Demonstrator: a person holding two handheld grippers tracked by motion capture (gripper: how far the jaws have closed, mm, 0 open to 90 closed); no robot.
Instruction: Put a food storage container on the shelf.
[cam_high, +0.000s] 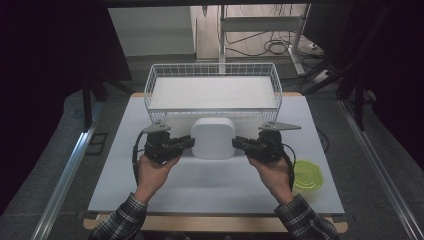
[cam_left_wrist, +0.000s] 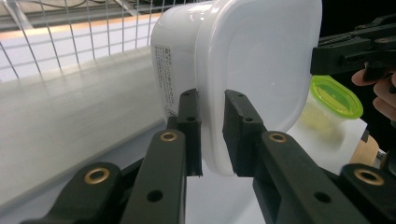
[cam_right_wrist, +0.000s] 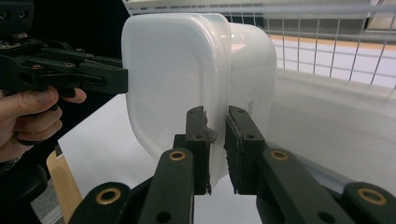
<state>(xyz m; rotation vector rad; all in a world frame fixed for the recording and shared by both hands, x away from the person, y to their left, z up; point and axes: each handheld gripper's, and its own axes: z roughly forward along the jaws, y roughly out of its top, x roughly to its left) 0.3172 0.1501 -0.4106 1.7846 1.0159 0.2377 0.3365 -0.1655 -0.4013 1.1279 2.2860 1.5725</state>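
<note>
Container (cam_high: 213, 138) sits between the two grippers, near the middle of the white table (cam_high: 210, 190) and just in front of the wire basket (cam_high: 213, 90). It is a white plastic box with a lid, squarish with rounded corners, so it has no clear long axis. The left gripper (cam_high: 186, 142) meets it from the left side and the right gripper (cam_high: 239, 143) from the right, so neither hand is nearer; they face each other across it.

Each gripper view shows the same hold: the two black jaws are closed on the lid's projecting rim, one jaw on either face of it, the left (cam_left_wrist: 211, 133) on one edge and the right (cam_right_wrist: 215, 149) on the opposite edge. Whether the box rests on the table or hangs slightly lifted is hard to tell from above.

A green-lidded tub (cam_high: 306, 176) stands well apart at the table's right edge.

The basket lies straight ahead of the box, so the likely move is up and forward over its near wall, both hands together.
</note>
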